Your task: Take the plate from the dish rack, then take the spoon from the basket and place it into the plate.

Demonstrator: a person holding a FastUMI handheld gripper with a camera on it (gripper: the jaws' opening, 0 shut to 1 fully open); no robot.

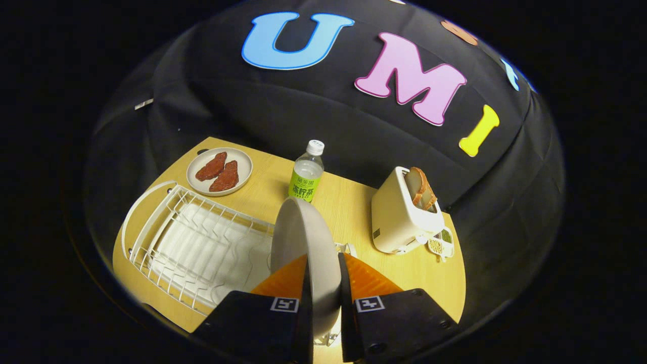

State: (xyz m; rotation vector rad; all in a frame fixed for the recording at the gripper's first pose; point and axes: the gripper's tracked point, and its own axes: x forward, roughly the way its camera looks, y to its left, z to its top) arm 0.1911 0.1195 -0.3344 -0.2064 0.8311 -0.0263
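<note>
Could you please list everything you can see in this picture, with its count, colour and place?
Plate: one, pale grey, held on edge between the fingers, above the dish rack's near end.
Dish rack: one, white wire on a white tray, beside the fingers on the table.
Small plate: one, pale, with two reddish-brown meat pieces, beyond the rack.
Bottle: one, clear, white cap, green label, just beyond the held plate.
Toaster: one, cream, a bread slice sticking out of its slot, at the far side from the rack.
Table: one, light wood.
Gripper: one, fingers closed on the plate's rim.
</note>
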